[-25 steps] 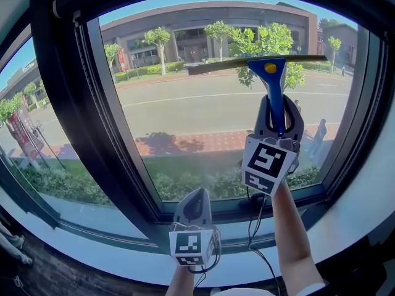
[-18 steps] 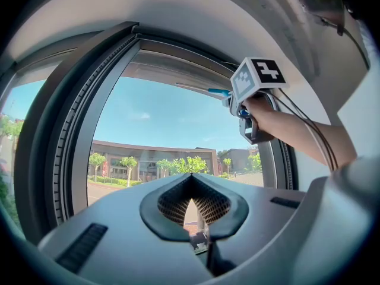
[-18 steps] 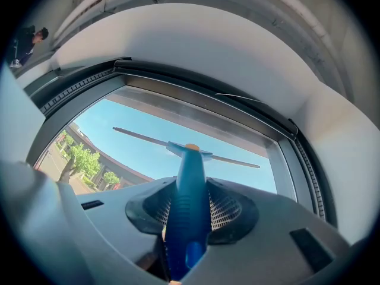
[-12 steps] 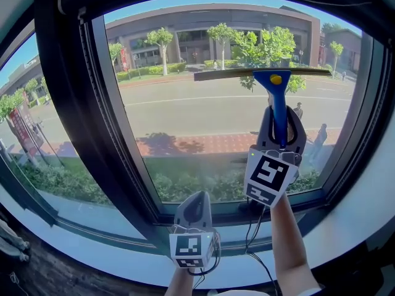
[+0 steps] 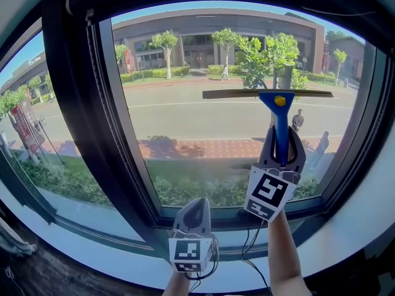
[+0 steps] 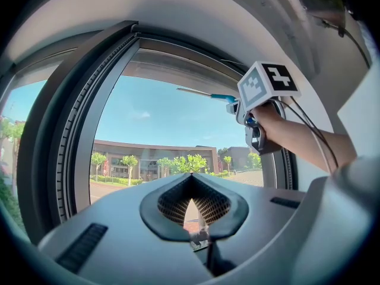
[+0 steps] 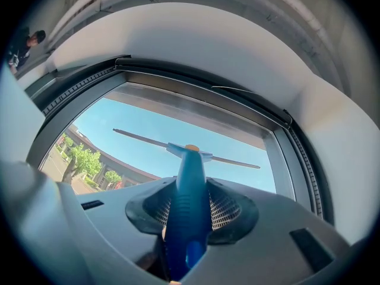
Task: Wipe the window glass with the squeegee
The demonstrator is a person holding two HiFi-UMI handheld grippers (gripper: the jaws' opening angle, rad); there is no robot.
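Two grippers are up at the window glass [image 5: 203, 128]. The right gripper [image 5: 282, 142] is clenched on the blue handle of the squeegee [image 5: 281, 106]. The handle stands upright between its jaws, with the yellow-dotted head above them. The long blade lies level across the right half of the pane, pressed toward the glass.

The blade sits lower than a second ago. Then it crossed the trees and the building front outside; now it runs along the road below them. It has also levelled out, where before it tilted up to the right. The right gripper and the forearm behind it have come down with the blade.

The left gripper [image 5: 195, 203] stays low over the sill [image 5: 123, 251], near the dark window frame [image 5: 74, 116], and has hardly shifted. Its jaws are pressed together with nothing between them.
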